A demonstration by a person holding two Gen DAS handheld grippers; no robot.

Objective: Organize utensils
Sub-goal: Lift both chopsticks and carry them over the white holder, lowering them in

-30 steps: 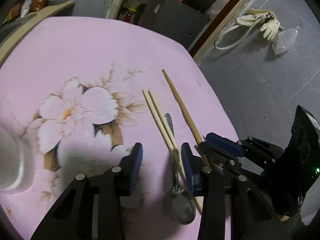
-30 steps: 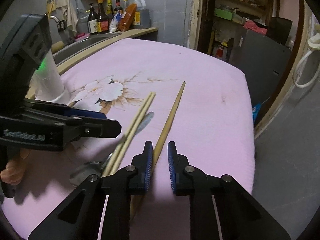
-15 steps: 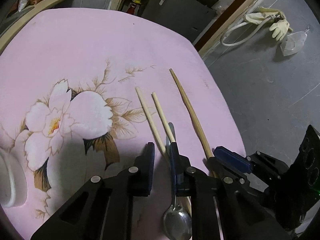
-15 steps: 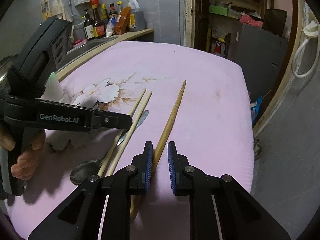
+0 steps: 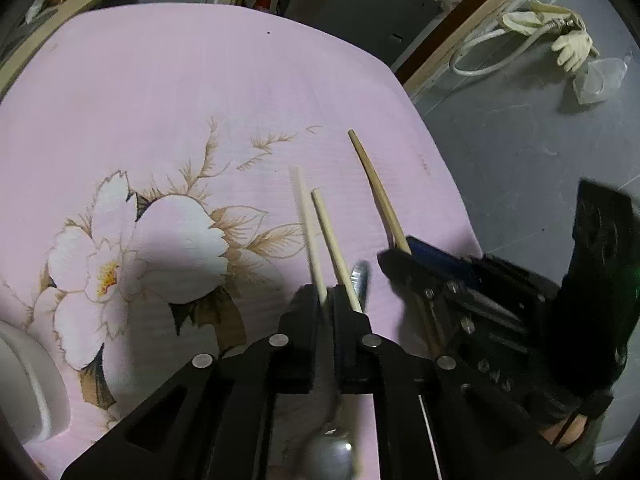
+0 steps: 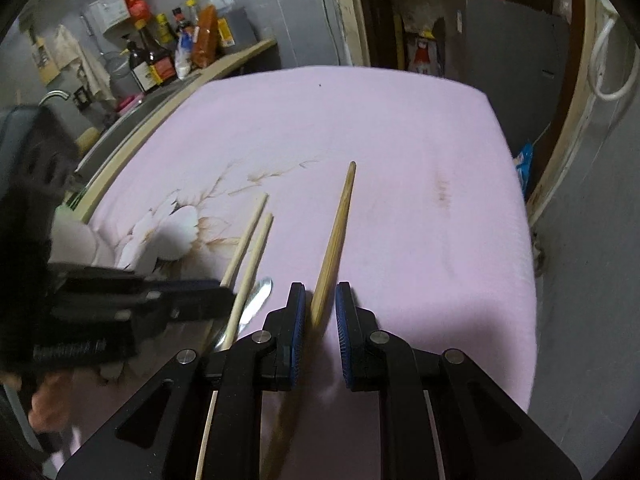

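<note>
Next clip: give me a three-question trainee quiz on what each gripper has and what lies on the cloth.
1. True or false: the left gripper is closed on the two pale chopsticks.
2. What is between the right gripper fingers? A) the metal spoon B) the darker chopstick C) nothing
3. Fill in: the pink tablecloth carries a printed white ____.

Key: 1 true. 2 B; whether the pads press it is unclear. 3 flower.
</note>
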